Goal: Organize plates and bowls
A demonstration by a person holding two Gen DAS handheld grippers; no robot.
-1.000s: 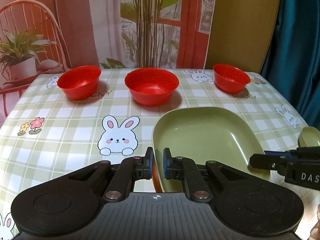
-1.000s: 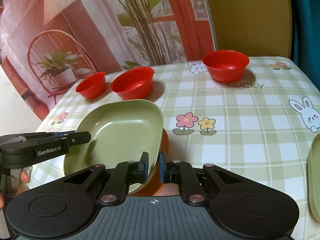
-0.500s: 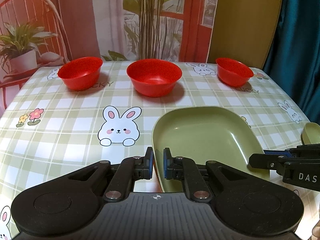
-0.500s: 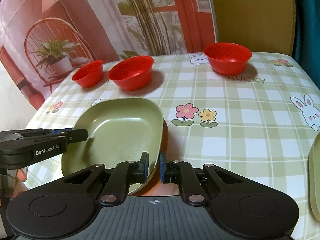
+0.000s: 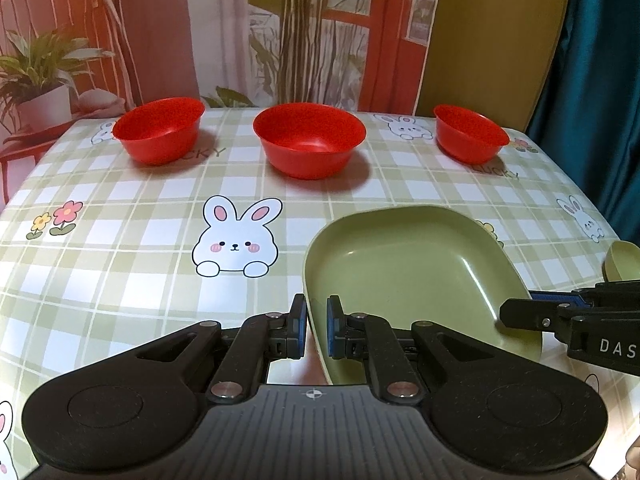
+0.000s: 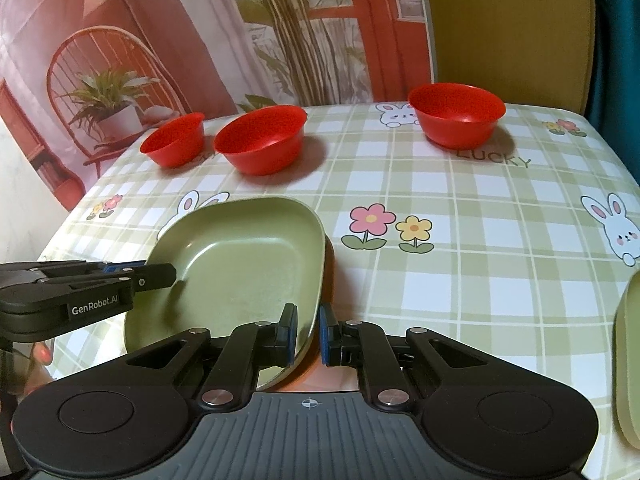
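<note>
A green squarish plate (image 5: 408, 276) is held just above the checked tablecloth. My left gripper (image 5: 317, 332) is shut on its left rim. My right gripper (image 6: 305, 336) is shut on its right rim, and the plate (image 6: 240, 264) fills the lower left of the right wrist view. An orange-red surface shows under the plate, partly hidden. Three red bowls stand in a row at the far side: left (image 5: 158, 130), middle (image 5: 310, 140) and right (image 5: 470, 134). In the right wrist view they are the left bowl (image 6: 174, 146), the middle bowl (image 6: 260, 138) and the right bowl (image 6: 456, 114).
Another green plate's edge (image 6: 628, 364) shows at the right border of the right wrist view, and also at the right in the left wrist view (image 5: 622, 260). The table ends at a printed backdrop at the far side and a teal curtain (image 5: 600, 80) on the right.
Both cameras have tilted or drawn back a little, so the bowls sit higher and farther in view. Both grippers keep their hold on the green plate.
</note>
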